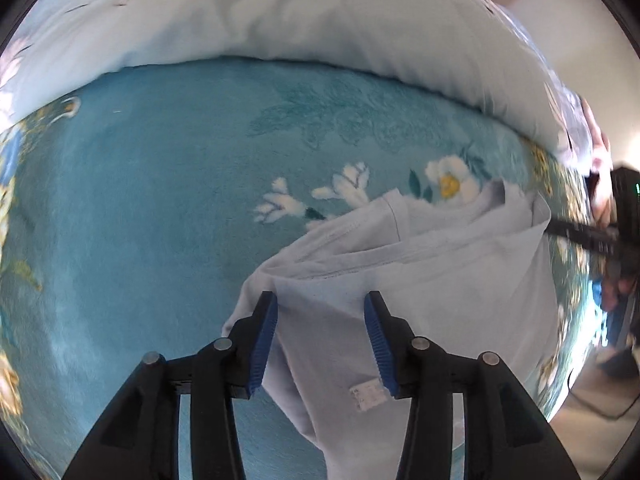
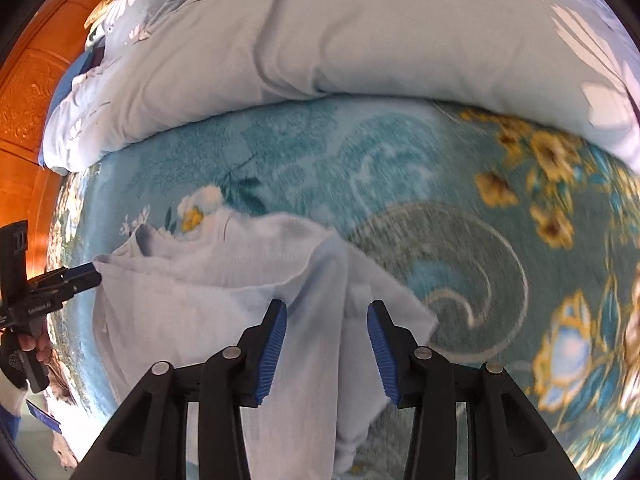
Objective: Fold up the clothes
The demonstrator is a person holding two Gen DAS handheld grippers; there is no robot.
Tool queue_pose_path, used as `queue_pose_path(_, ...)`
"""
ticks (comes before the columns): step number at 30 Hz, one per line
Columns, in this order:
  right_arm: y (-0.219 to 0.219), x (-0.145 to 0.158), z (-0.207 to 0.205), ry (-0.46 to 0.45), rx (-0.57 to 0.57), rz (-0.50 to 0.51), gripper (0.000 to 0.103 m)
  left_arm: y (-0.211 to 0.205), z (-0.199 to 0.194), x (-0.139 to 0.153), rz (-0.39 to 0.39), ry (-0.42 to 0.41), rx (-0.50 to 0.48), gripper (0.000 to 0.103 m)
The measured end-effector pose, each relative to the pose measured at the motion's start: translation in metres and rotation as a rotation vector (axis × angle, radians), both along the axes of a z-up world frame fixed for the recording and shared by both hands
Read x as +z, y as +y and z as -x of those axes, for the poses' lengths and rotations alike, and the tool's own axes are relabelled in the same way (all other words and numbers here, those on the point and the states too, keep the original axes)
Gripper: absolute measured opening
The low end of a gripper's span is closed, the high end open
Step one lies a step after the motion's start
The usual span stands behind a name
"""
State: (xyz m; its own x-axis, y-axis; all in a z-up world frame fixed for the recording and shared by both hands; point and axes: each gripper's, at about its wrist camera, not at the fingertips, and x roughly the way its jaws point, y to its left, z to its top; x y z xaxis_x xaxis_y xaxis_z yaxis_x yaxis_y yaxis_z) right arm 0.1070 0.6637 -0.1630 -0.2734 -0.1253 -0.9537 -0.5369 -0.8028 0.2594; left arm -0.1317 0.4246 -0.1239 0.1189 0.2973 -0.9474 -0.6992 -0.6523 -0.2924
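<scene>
A pale blue-white garment [image 1: 420, 280] lies partly folded in layers on a teal flowered blanket [image 1: 140, 200]. A small white label [image 1: 368, 394] shows near its lower edge. My left gripper [image 1: 322, 300] hangs over the garment's left part, open, with cloth lying between its blue pads [image 1: 264, 340] and neither pad pressing on it. My right gripper [image 2: 327, 308] stands open over the garment [image 2: 208, 280] at its right side, where a loose fold runs down between the fingers. Each view also catches the other gripper: the right one's finger [image 1: 580, 236] and the left one's finger [image 2: 80, 276], both at the garment's edge.
A bulky pale blue quilt [image 2: 360, 40] is piled along the far side of the blanket [image 2: 440, 200]. An orange wooden panel [image 2: 28, 100] stands at the left. A person's hand [image 2: 38, 344] holds the left tool. The bed's edge and floor [image 1: 592, 408] lie at the right.
</scene>
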Motion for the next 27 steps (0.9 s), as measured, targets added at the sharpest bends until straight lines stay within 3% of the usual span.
queue_pose_path(5, 0.001, -0.01, 0.019, -0.014, 0.04, 0.01, 0.045, 0.008, -0.006, -0.004, -0.011, 0.015, -0.056, 0.046)
queue_pose_path(6, 0.001, -0.011, 0.02, -0.014, 0.04, 0.015, 0.041, 0.011, -0.01, -0.003, -0.007, 0.019, -0.054, 0.043)
queue_pose_path(8, 0.002, -0.009, 0.02, -0.001, 0.033, 0.027, 0.025, 0.023, -0.008, -0.008, -0.03, 0.002, -0.037, 0.023)
queue_pose_path(9, 0.002, -0.008, 0.02, 0.001, 0.031, 0.027, 0.017, 0.022, -0.007, -0.008, -0.041, -0.008, -0.029, 0.007)
queue_pose_path(12, 0.002, -0.004, 0.018, 0.012, 0.036, 0.041, 0.004, 0.022, -0.011, -0.004, -0.052, 0.008, -0.027, 0.003)
queue_pose_path(17, 0.007, 0.009, 0.01, 0.042, 0.014, 0.029, 0.003, 0.017, -0.004, 0.005, -0.037, 0.09, 0.028, 0.001)
queue_pose_path(20, 0.012, 0.007, 0.008, 0.024, -0.002, 0.025, 0.003, 0.012, 0.005, 0.004, -0.047, 0.052, 0.039, 0.002)
queue_pose_path(23, 0.014, 0.003, 0.014, 0.013, 0.006, 0.027, 0.003, 0.012, 0.006, 0.003, -0.032, 0.045, 0.016, 0.009)
queue_pose_path(25, 0.014, 0.002, 0.017, 0.015, 0.007, 0.034, 0.003, 0.008, 0.007, 0.0, -0.027, 0.027, 0.006, 0.035)
queue_pose_path(27, 0.012, 0.002, 0.018, 0.016, 0.009, 0.037, 0.003, 0.012, 0.004, -0.003, -0.009, 0.051, -0.009, 0.049)
